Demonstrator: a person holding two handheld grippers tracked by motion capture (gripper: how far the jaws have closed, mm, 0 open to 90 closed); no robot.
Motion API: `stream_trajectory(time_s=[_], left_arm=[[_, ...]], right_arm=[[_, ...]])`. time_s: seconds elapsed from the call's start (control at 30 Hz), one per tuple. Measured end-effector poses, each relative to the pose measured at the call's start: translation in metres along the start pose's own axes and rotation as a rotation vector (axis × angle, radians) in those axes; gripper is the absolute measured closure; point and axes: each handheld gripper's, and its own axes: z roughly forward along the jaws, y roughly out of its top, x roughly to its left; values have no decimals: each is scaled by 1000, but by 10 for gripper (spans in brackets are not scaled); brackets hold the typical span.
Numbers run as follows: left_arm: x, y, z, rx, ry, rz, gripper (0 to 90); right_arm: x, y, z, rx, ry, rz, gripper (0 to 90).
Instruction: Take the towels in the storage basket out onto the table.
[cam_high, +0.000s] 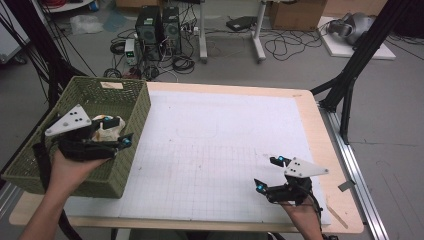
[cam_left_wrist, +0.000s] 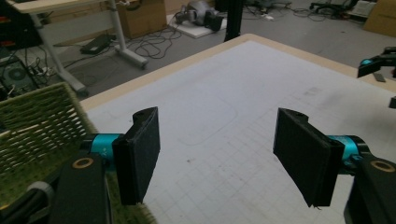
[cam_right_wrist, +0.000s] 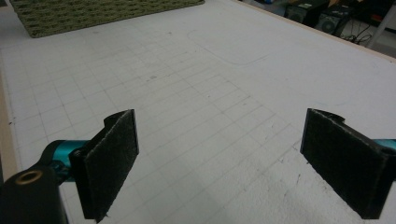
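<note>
- Nearest the person's edge of the table (cam_high: 235, 86), well to the right of the green basket (cam_high: 131, 150), the right gripper (cam_high: 268, 174) sits low over the white grid mat (cam_high: 215, 150), borne by a hand that comes in from the bottom edge of the high view.
- From its own camera, the right gripper (cam_right_wrist: 219, 158) has its jaws spread wide, released, with bare mat between the pads and nothing touching them.
- At the table's left end stands the basket, its long axis running from the near edge away toward the far edge; part of it overhangs the table's left side.
- Over the basket's right half, the left gripper (cam_high: 123, 131) points rightward toward the mat, its grey plate tilted on top.
- Seen along its own jaws, the left gripper (cam_left_wrist: 217, 154) is opened wide and empty, the pads clear of everything; the basket's woven wall (cam_left_wrist: 42, 126) lies below and to the left of it.
- Inside the basket, just beyond the left gripper, lies a pale object (cam_high: 106, 129); what it is I cannot tell.
</note>
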Motion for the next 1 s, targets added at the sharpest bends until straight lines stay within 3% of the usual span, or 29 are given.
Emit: stream_trajectory(time_s=[0.6,1.0], left_arm=[[60,-25,-13,64,165,-50,330],[82,-41,-6,103,234,-71,304]], right_arm=[[0,0,0,2,6,0,106],[-4,-1,-1,2,0,7,106]])
